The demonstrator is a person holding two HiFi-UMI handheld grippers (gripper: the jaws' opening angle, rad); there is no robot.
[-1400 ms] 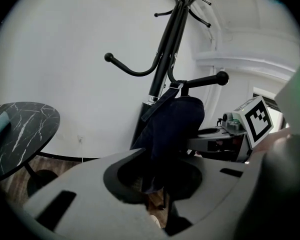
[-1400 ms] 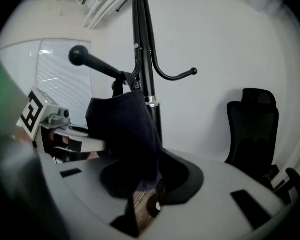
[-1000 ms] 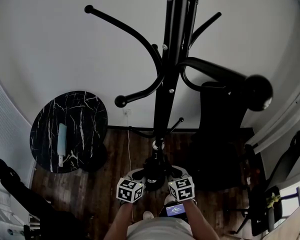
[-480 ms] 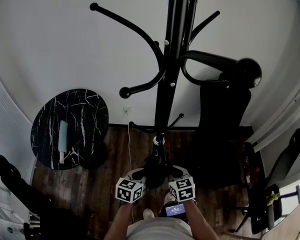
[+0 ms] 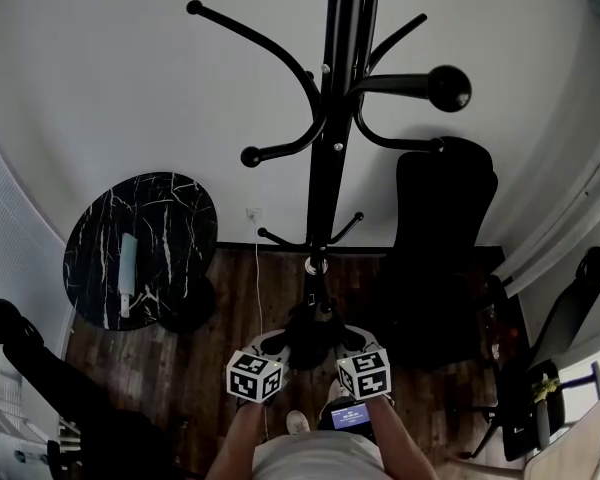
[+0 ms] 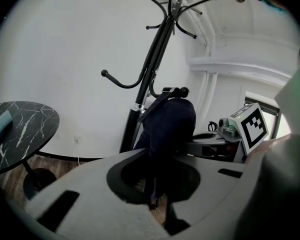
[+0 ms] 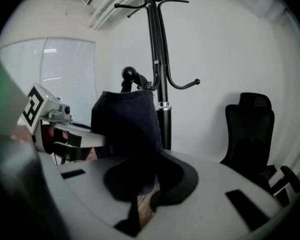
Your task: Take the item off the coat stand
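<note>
The black coat stand (image 5: 330, 148) rises in the middle of the head view, with curved ball-tipped hooks. Low in front of its pole hangs a dark navy fabric item (image 5: 310, 336). My left gripper (image 5: 280, 353) and right gripper (image 5: 345, 346) hold it from either side, each shut on the cloth. In the left gripper view the item (image 6: 167, 129) fills the gap between the jaws, and a strap runs up toward a ball-tipped hook (image 6: 184, 90). Whether the strap still hangs on that hook I cannot tell. The right gripper view shows the item (image 7: 125, 124) pinched between the jaws.
A round black marble table (image 5: 180, 218) stands at the left with a pale oblong object (image 5: 127, 273) on it. A black office chair (image 5: 445, 248) is right of the stand, and another dark chair (image 5: 570, 318) further right. A cable (image 5: 258, 288) drops from a wall socket.
The head view has tilted, so the stand's hooks sit higher and the near ball-tipped hook has shifted up and left. Both grippers and the dark item have hardly moved.
</note>
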